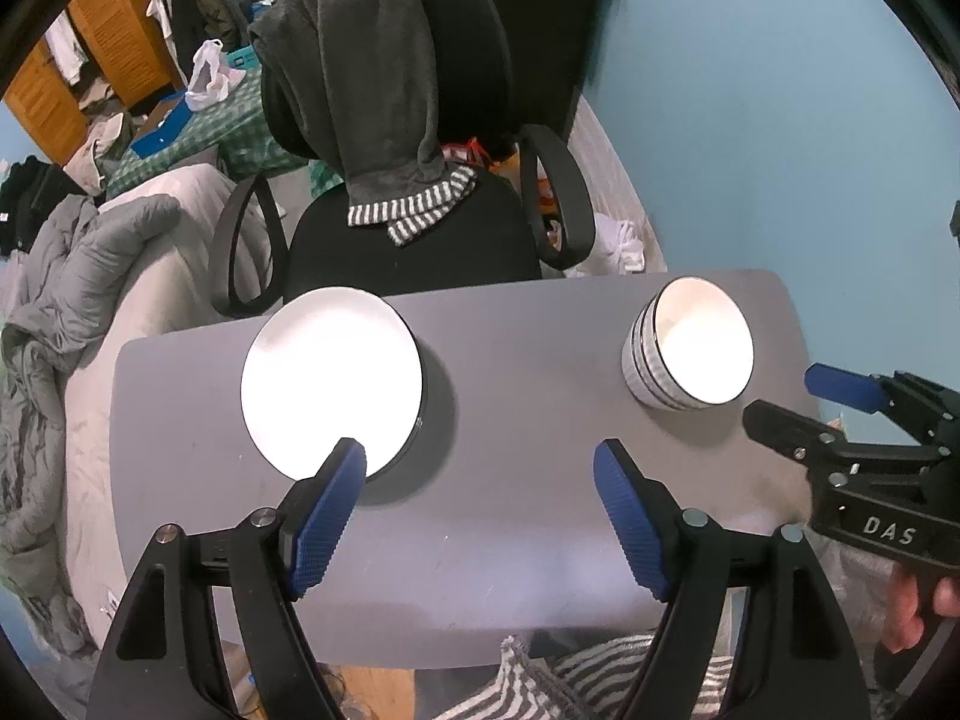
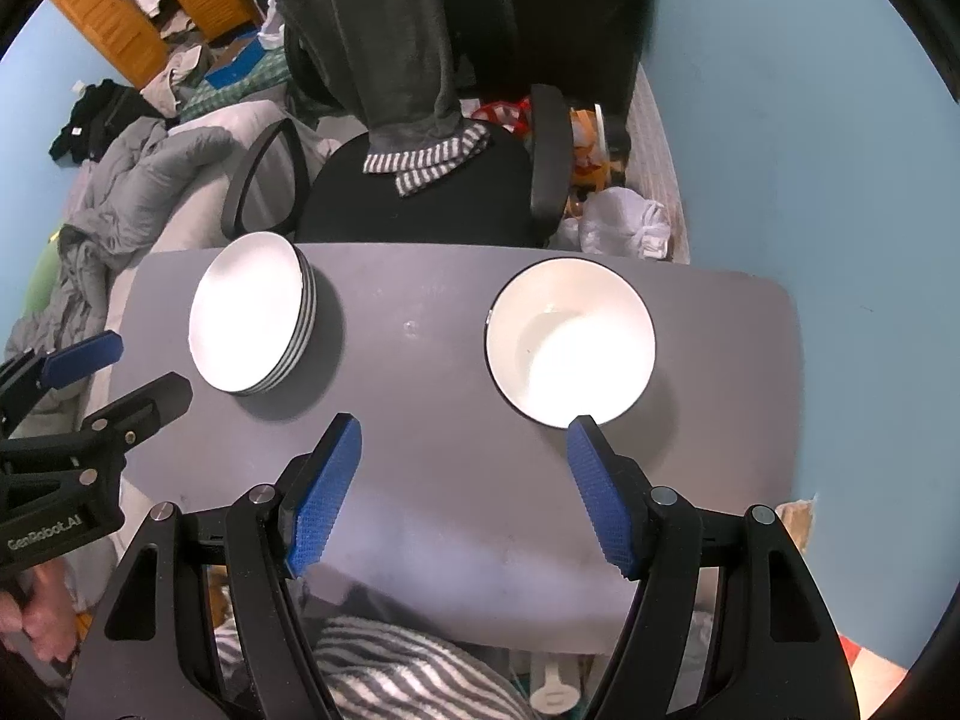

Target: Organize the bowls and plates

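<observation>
Plates (image 2: 252, 324) stacked flat, bowls (image 2: 570, 342) nested upright, apparently.

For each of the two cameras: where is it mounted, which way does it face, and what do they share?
Left wrist: sits on the left gripper, looks steeply down at the grey table, above the stack of plates; the right gripper and a hand show.
Right wrist: sits on the right gripper, faces down near the stacked bowls; the left gripper shows.
Shared: table, plates, bowls, office chair.
</observation>
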Demonstrator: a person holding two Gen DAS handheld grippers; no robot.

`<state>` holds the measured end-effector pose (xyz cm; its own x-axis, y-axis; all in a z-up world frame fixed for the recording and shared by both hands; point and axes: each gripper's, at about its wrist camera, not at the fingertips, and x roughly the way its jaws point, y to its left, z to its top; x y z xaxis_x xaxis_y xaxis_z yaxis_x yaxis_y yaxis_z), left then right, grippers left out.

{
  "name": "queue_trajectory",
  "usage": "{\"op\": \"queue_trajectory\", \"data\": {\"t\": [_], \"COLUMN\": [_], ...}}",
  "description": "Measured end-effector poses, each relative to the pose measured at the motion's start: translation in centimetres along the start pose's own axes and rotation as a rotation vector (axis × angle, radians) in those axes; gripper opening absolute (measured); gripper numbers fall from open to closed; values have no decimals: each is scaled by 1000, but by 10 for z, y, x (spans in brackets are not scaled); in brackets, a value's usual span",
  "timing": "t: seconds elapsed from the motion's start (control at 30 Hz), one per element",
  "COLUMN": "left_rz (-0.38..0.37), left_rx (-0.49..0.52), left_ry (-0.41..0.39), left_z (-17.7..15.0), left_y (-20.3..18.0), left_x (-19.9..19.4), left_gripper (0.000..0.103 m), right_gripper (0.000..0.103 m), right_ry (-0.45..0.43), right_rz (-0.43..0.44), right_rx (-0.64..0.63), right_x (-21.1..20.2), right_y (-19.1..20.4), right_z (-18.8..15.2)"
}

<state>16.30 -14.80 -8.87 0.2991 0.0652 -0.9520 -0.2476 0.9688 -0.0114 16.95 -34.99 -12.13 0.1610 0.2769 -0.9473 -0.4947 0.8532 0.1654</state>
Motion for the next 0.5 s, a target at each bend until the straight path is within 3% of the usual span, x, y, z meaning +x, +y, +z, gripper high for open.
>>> {"op": "queue_trajectory", "data": {"t": [0.5], "left_rz": [-43], "left_rx": [0], "left_ry": [80], "left_z": [9], "left_y": [-23], "left_x": [26], "left_gripper": [80], "right_gripper": [71], "right_ry": [23], "right_rz": [-30], "right_rx": [32], "right_x": [7], "right_y": [-47], "right_z": [-7]}}
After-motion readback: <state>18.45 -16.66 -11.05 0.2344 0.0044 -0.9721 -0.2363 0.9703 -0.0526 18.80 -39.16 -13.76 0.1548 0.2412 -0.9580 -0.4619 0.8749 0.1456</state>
